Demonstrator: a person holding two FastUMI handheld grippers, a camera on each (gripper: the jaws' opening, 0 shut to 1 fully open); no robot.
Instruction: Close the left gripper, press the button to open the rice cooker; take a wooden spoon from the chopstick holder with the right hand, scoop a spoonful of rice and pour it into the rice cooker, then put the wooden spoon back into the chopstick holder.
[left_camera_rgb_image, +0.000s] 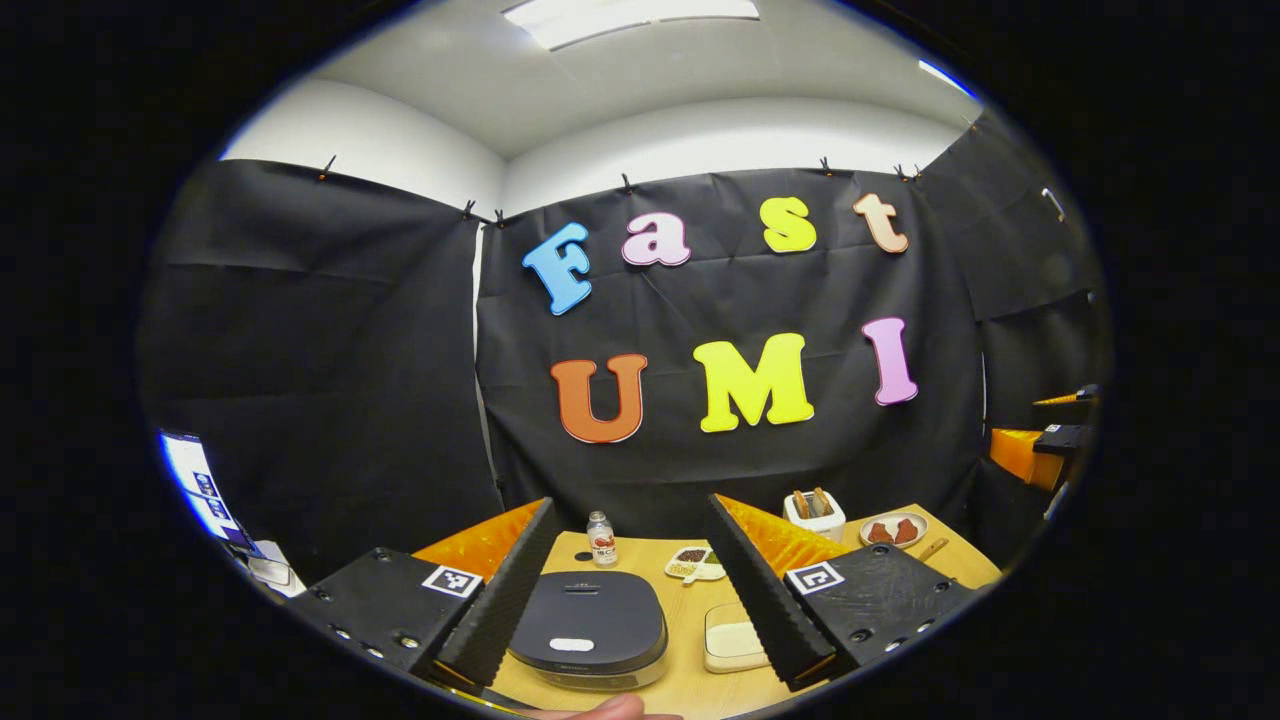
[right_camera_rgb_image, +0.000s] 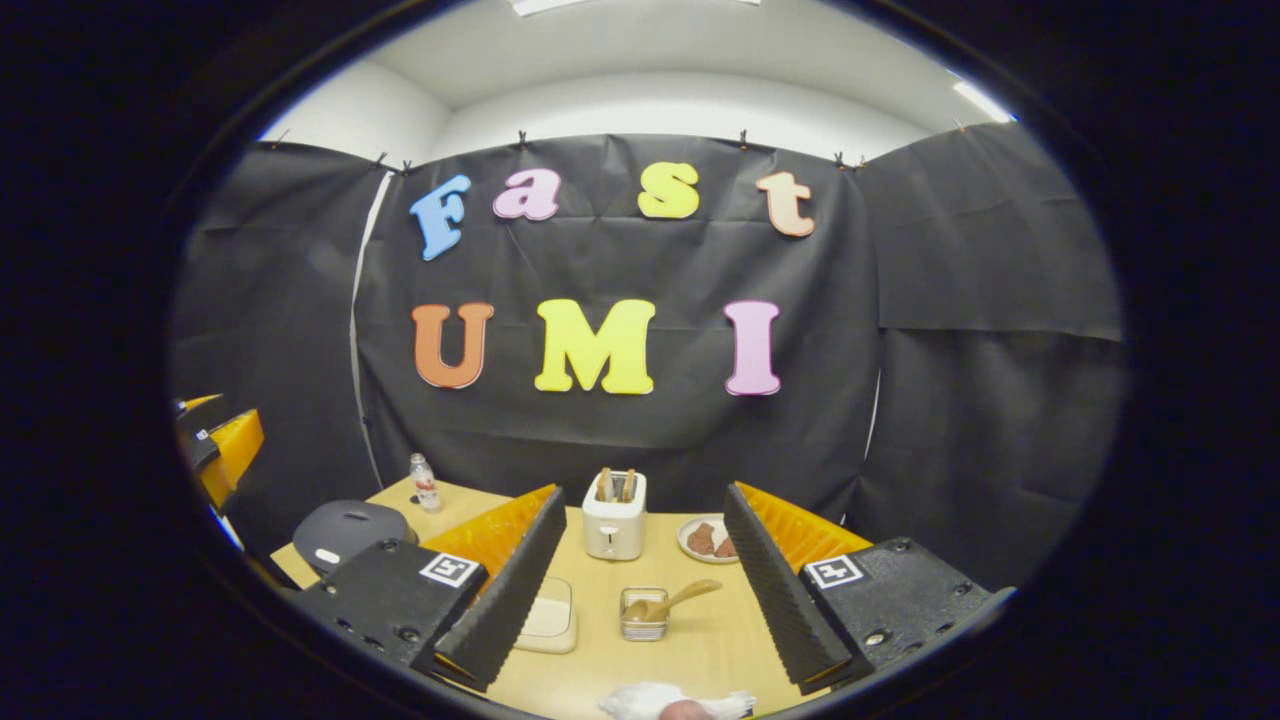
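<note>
1. Nearest us, the left tool stands wide apart and holds nothing, its fingers framing the rice cooker on the wooden surface. The right tool is likewise wide and empty.

2. The rice cooker's lid lies flat and shut, with its pale button on the near side. A shut lid fits a cooker waiting to be opened as well as one closed again, so we judge no stage from it.

3. Just right of the cooker sits a shallow container of what looks like rice. Beyond it, in the right gripper view, a small clear holder carries the wooden spoon, which leans right with its handle sticking out.

4. Farther back stand a toaster, a plate of food, a small bottle and a little dish.

5. Risks, as we judge them:
   - A press with the fingers this wide could straddle the button or skid off the smooth lid.
   - The holder looks light, so tugging the leaning spoon sideways could tip or drag it.
   - A heaped spoon carried over the gap to the cooker could scatter grains.
   - A lid that springs up could strike a tool hovering close above it.
</note>
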